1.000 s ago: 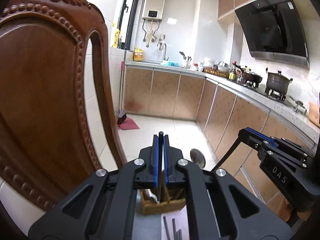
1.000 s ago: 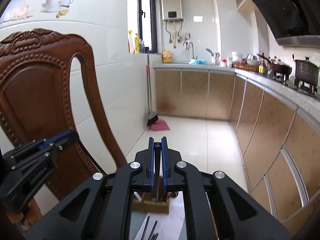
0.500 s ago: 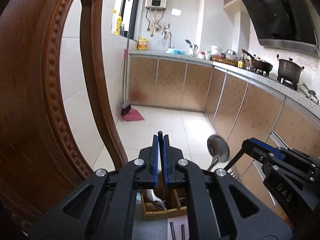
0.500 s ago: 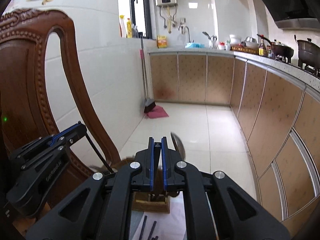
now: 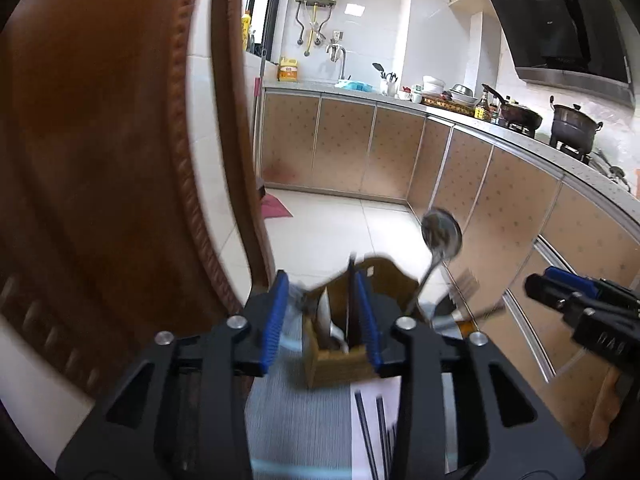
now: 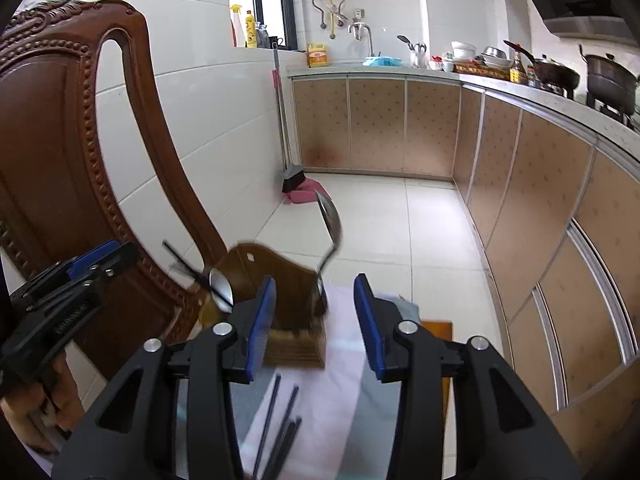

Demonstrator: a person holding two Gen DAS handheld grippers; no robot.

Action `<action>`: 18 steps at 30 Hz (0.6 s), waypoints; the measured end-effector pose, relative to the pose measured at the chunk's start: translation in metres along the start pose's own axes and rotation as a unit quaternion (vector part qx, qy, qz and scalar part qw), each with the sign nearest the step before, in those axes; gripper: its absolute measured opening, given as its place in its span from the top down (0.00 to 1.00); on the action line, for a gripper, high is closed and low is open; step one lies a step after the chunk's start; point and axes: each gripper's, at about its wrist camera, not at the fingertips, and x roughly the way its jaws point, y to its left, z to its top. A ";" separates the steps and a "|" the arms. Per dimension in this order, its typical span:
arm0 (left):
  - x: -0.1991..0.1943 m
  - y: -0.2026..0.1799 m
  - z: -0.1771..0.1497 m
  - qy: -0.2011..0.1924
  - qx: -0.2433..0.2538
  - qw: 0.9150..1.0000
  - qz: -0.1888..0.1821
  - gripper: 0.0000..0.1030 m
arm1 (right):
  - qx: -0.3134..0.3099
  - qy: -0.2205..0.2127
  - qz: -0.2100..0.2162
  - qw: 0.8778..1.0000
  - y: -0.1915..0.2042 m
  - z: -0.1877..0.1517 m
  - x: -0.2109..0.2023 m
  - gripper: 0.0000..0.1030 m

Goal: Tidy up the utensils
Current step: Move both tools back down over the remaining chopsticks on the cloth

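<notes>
I hold my left black gripper with blue finger pads level and pointing forward over the near edge of the table, its jaws spread apart with nothing between them; in its own view the fingers frame the brown wooden utensil holder with a curved back, which stands on a grey striped cloth. My right black gripper with blue pads is posed the same way a little to the right, jaws also spread wide and gripping nothing, with the same holder showing between and just left of its fingers. A long-handled steel spoon stands up from the right side of the holder, bowl uppermost and tilted; from the right wrist I see it edge-on. A second spoon bowl and a thin black stick lean out at the holder's left, both smeared by motion blur. Loose black chopsticks lie on the cloth in front of the holder, their near ends cut off behind my gripper body. On the holder's right in the left view something like a fork is too blurred for me to make out. A carved dark wooden chair back fills the left side and hides what is behind it.
</notes>
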 end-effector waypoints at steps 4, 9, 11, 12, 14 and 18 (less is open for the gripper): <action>-0.001 0.009 -0.046 0.049 -0.006 0.999 -0.015 0.63 | 0.005 0.029 0.002 1.000 -0.013 -0.039 -0.014 0.57; 0.058 -0.004 -0.108 0.160 0.005 0.986 -0.034 0.63 | 0.030 0.139 -0.008 0.990 -0.025 -0.101 0.043 0.57; 0.088 -0.013 -0.133 0.203 0.019 0.978 -0.031 0.63 | 0.045 0.174 -0.010 0.984 -0.029 -0.120 0.068 0.57; 0.096 -0.016 -0.141 0.215 0.028 0.976 -0.029 0.63 | 0.050 0.189 -0.013 0.981 -0.029 -0.129 0.082 0.57; 0.114 -0.026 -0.153 0.239 0.047 0.969 -0.030 0.63 | 0.050 0.203 -0.019 0.978 -0.027 -0.139 0.098 0.57; 0.136 -0.041 -0.165 0.264 0.048 0.962 -0.049 0.63 | 0.061 0.218 -0.026 0.974 -0.031 -0.152 0.118 0.57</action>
